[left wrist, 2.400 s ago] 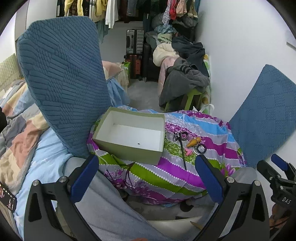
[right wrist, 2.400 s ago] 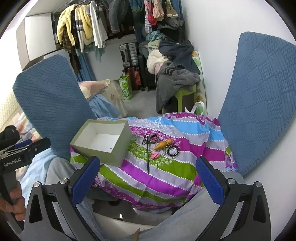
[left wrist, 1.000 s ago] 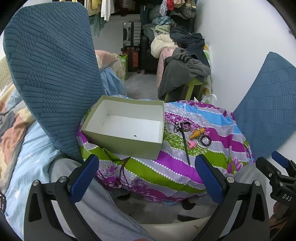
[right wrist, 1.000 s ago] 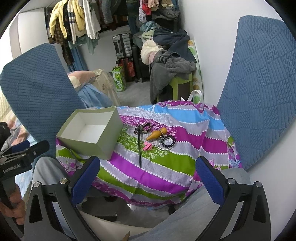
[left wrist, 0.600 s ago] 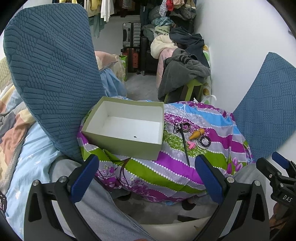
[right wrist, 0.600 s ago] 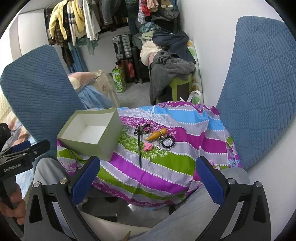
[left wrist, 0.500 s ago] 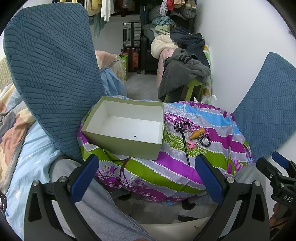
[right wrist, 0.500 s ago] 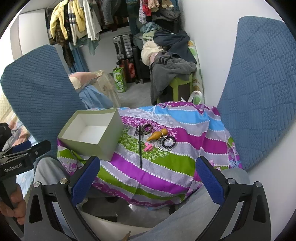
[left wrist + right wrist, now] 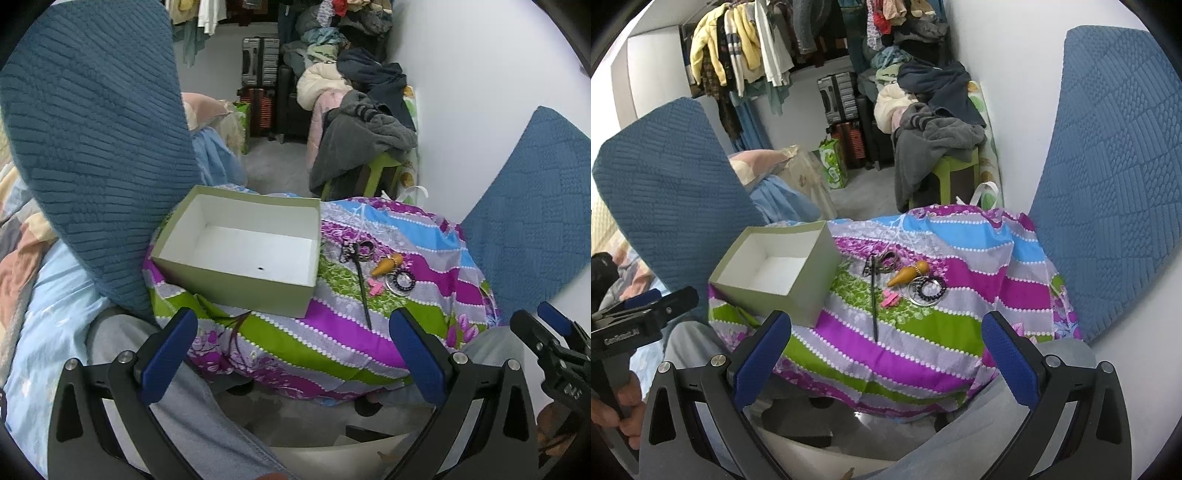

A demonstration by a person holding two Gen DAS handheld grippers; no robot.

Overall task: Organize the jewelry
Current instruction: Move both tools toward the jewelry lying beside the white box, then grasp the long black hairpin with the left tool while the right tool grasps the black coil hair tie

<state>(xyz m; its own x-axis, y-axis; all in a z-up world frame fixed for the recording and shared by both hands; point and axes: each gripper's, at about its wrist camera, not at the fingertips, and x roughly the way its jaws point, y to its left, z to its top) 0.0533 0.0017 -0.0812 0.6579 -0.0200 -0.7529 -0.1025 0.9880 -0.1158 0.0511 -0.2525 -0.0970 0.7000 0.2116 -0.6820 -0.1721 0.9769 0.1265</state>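
An open green box with a white, empty inside sits on a striped cloth-covered stand; it also shows in the right wrist view. Right of it lie a black hair stick, a dark ornament, an orange wooden piece, a pink clip and a beaded bracelet. The same pieces show in the right wrist view: stick, wooden piece, clip, bracelet. My left gripper and right gripper are open and empty, short of the stand.
Blue quilted cushions stand at the left and right. A green stool piled with clothes, suitcases and hanging clothes are behind. The person's grey-trousered legs are below the stand.
Both views have shifted only slightly over the last second; earlier the left gripper moved closer to the box. Nothing on the stand has moved.
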